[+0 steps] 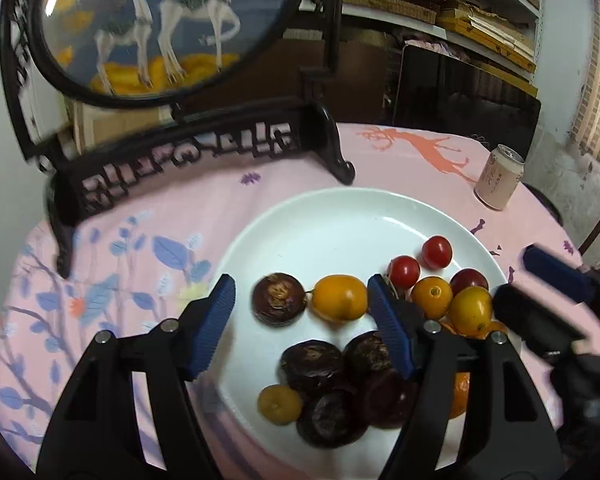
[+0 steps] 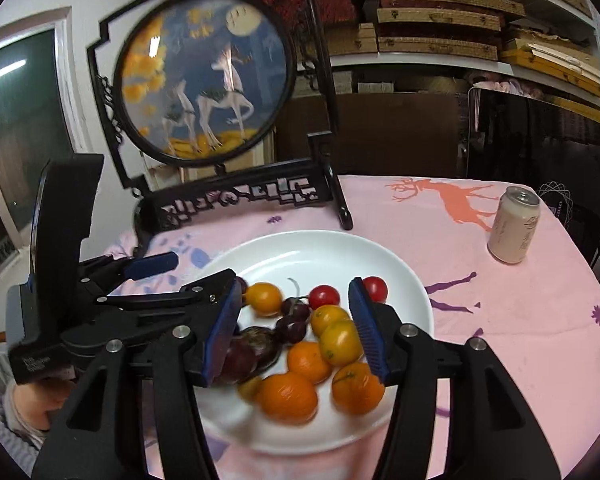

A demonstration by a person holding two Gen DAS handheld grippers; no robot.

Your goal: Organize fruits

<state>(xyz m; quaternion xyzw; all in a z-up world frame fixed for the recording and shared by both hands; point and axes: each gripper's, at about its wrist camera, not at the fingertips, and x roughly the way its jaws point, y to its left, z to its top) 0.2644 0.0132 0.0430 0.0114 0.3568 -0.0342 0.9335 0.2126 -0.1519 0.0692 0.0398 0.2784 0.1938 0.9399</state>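
A white plate on the pink tablecloth holds mixed fruit: dark brown water chestnuts, yellow-orange kumquats, red cherry tomatoes and dark cherries. My left gripper is open and empty, its fingers either side of a chestnut and a kumquat. In the right wrist view the same plate also shows small oranges. My right gripper is open and empty above the fruit pile, with kumquats and cherries between its fingers.
A black carved stand with a round deer picture stands behind the plate. A pale drink can stands at the right on the cloth. The left gripper's body is at the plate's left. Shelves and a dark screen lie behind the table.
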